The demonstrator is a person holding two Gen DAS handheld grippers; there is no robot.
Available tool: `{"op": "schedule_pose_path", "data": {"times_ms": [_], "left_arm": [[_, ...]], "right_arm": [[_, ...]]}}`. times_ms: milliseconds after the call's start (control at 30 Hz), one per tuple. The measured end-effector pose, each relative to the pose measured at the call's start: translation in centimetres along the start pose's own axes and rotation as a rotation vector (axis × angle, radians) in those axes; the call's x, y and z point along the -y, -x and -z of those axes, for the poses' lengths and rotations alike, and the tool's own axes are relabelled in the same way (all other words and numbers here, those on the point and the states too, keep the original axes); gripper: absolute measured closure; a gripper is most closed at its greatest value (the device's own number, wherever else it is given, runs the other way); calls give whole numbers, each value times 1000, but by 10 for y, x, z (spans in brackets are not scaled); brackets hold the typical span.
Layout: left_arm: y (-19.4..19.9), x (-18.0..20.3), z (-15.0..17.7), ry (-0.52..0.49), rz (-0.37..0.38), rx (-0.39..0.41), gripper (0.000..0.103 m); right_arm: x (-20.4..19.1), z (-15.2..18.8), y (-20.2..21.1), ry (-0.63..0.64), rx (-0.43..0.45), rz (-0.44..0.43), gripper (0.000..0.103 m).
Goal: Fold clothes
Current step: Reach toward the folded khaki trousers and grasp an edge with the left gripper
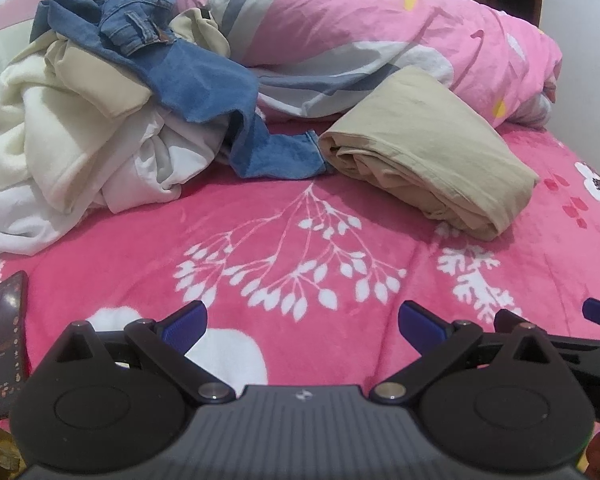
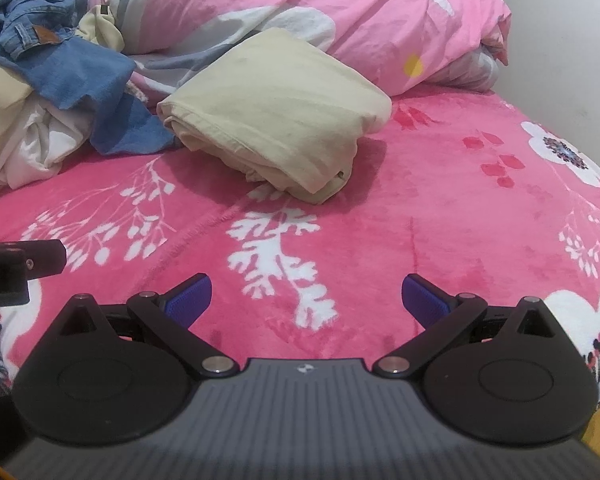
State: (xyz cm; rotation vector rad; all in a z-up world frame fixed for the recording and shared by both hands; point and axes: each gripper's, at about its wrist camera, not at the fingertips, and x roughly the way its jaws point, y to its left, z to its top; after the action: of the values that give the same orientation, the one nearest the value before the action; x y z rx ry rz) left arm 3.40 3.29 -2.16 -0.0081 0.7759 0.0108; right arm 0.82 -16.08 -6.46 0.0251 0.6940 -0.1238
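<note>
Left gripper [image 1: 302, 323], right gripper [image 2: 306, 297]: wide, empty.

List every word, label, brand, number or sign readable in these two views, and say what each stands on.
"AI": white letters on the black body of the left gripper, cut off at the right wrist view's edge.
Black smartphone on the pink floral blanket: screen text too small and blurred to read.
Brown patch on the blue denim jeans: unreadable.

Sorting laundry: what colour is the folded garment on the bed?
Beige folded garment, clearest in the right wrist view.
</note>
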Motion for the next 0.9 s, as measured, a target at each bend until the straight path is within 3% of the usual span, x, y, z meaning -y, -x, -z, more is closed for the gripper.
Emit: {"op": "schedule_pose_path", "data": {"times_ms": [233, 500, 900], "left_arm": [[-15, -2, -2, -9, 17, 2, 0], [-42, -10, -15, 64, 92, -7, 0], [-83, -2, -95, 33, 48, 162, 1]], "right_arm": [[4, 1, -10, -7, 32, -16, 1], [25, -5, -28, -27, 104, -129, 1], [77, -66, -74, -164, 163, -226, 1]]}}
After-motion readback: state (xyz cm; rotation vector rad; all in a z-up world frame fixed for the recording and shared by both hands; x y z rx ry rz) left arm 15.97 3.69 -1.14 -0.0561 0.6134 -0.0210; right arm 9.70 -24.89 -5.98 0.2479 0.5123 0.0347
